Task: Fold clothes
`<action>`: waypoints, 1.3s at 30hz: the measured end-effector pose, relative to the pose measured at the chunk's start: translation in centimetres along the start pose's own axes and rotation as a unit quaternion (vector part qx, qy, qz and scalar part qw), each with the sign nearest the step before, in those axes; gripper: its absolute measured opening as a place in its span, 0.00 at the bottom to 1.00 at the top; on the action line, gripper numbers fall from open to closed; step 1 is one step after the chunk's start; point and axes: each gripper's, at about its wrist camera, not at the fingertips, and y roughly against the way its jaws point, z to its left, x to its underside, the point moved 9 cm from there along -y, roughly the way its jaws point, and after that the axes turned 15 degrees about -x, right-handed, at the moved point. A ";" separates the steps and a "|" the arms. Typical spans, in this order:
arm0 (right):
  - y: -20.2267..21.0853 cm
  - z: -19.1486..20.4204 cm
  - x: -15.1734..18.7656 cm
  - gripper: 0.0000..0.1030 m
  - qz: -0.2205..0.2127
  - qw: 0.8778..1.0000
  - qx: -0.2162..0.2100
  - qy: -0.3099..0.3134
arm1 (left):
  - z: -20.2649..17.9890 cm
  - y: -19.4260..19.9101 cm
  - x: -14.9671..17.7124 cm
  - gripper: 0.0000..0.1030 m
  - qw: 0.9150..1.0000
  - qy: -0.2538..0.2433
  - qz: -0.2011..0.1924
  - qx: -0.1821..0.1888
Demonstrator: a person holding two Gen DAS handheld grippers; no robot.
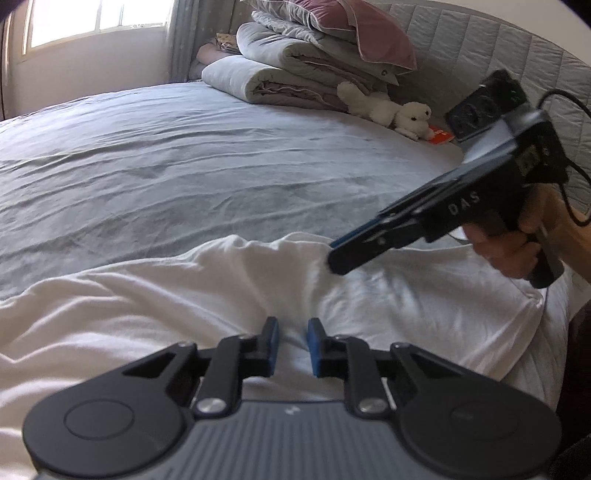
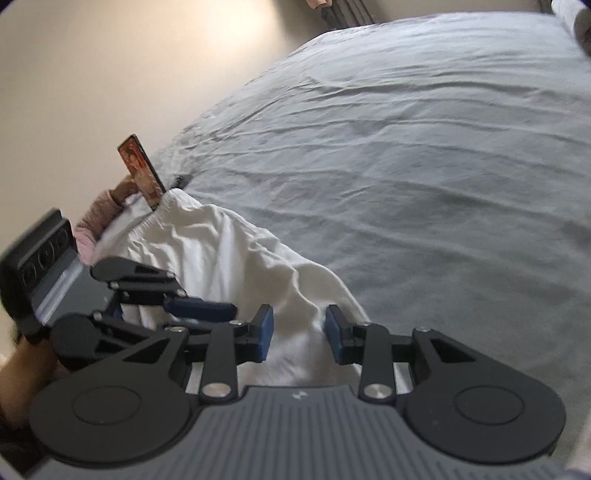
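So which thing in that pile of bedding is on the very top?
The dusty-pink pillow with pale piping. It lies on top of the folded grey quilts, and the rolled white quilt sits lowest, on the grey bed sheet.

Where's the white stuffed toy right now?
In the left wrist view, the white stuffed toy lies upper right on the bed, below the folded quilts.

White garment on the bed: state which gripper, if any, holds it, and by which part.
The left gripper pinches a raised fold of the white garment; the right gripper stands open over it, holding nothing.
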 end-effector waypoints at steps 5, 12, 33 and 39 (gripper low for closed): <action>-2.8 0.7 -0.7 0.56 0.000 0.999 -0.039 -0.017 | 0.2 0.2 0.2 0.17 1.000 0.004 0.000 0.008; -5.1 1.5 -1.7 0.64 -0.033 0.995 -0.084 -0.046 | 0.4 0.4 0.5 0.17 1.000 0.005 0.000 0.015; -0.9 0.0 -4.2 0.57 -0.099 0.976 -0.117 -0.155 | 0.5 0.9 0.7 0.17 1.000 -0.002 0.000 0.011; -1.1 0.5 -4.2 0.57 -0.095 0.974 -0.134 -0.154 | 0.5 1.0 0.8 0.17 1.000 -0.004 -0.001 0.012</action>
